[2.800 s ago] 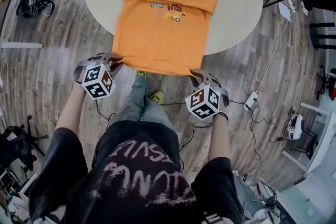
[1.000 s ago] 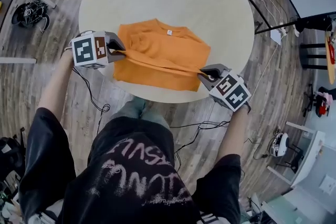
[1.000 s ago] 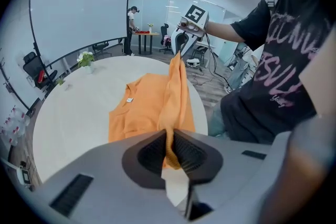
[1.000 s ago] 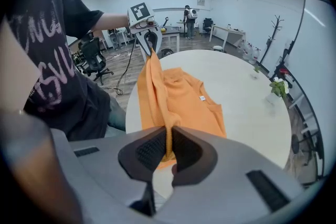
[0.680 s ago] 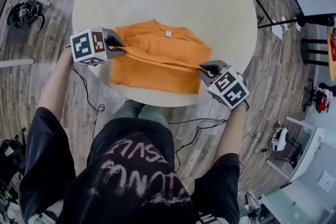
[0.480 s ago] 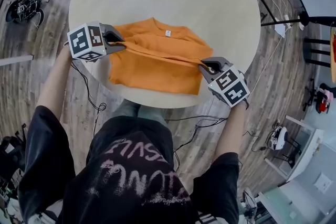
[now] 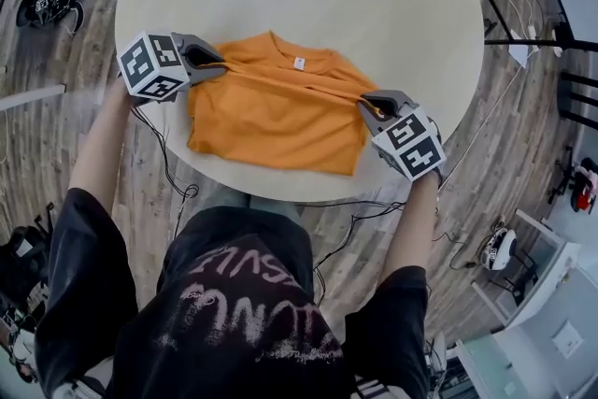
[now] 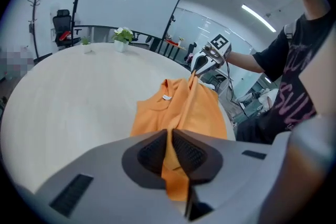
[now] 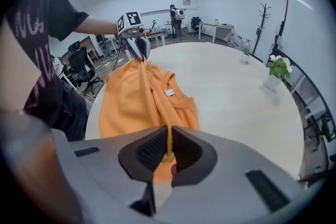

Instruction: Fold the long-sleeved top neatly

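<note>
Both pinching the orange top (image 7: 280, 112): left gripper (image 7: 222, 67), plus right gripper (image 7: 365, 104) just closing tighter.

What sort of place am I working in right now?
Most likely an open-plan office or lab workroom: a large round table on a wood-look floor, wheeled office chairs and desks behind it, and a coat stand near the wall.

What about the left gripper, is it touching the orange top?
Touching. The left gripper view shows the left gripper clamped on the orange top, fabric between pads.
</note>
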`<state>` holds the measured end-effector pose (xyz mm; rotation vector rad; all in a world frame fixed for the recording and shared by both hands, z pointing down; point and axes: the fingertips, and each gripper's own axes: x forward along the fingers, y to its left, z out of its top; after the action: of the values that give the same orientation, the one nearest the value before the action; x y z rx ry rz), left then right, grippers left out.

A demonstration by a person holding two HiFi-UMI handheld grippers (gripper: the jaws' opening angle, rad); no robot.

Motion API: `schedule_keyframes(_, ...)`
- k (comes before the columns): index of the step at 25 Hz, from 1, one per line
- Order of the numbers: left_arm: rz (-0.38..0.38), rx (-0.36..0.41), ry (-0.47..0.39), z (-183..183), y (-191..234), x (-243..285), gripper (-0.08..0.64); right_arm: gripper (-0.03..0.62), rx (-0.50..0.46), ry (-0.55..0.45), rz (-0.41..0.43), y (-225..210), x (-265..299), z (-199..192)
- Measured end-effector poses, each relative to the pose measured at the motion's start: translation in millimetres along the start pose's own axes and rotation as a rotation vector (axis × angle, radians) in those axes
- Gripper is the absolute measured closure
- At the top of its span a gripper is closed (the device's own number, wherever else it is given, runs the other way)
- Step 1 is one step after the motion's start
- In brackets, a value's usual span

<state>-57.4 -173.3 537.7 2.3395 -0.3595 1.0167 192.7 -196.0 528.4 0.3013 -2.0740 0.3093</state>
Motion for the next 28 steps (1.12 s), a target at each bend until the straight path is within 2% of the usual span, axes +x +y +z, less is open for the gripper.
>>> schedule_keyframes(3, 0.043, -0.075, -0.038, 1, 16, 5, 0.517, 0.568, 0.023, -0.023, 0.005, -10, 10, -3)
schedule_keyframes(6, 0.132, -0.129, -0.07, 2, 35, 6, 0.519, 0.566, 0.034, -0.056, -0.004, -20, 18, -5)
schedule_keyframes(9, 0.205, -0.151, -0.084, 3, 46, 4, 0.52, 0.527, 0.05, -0.089, -0.036, -32, 22, -7)
schedule_keyframes(13, 0.25, -0.161, -0.1, 8, 48, -2, 0.52, 0.468, 0.065, -0.126, -0.052, -42, 21, -6)
schedule_keyframes(18, 0.285, -0.173, -0.12, 14, 41, -12, 0.52, 0.461, 0.134, -0.184, 0.032, -40, 18, -7)
schedule_keyframes(23, 0.303, -0.184, -0.136, 18, 24, -24, 0.52, 0.5, 0.187, -0.205, 0.161, -28, 12, -8)
schedule_keyframes(28, 0.323, -0.191, -0.134, 14, 15, -33, 0.52, 0.511, 0.163, -0.214, 0.161, -31, -1, -5)
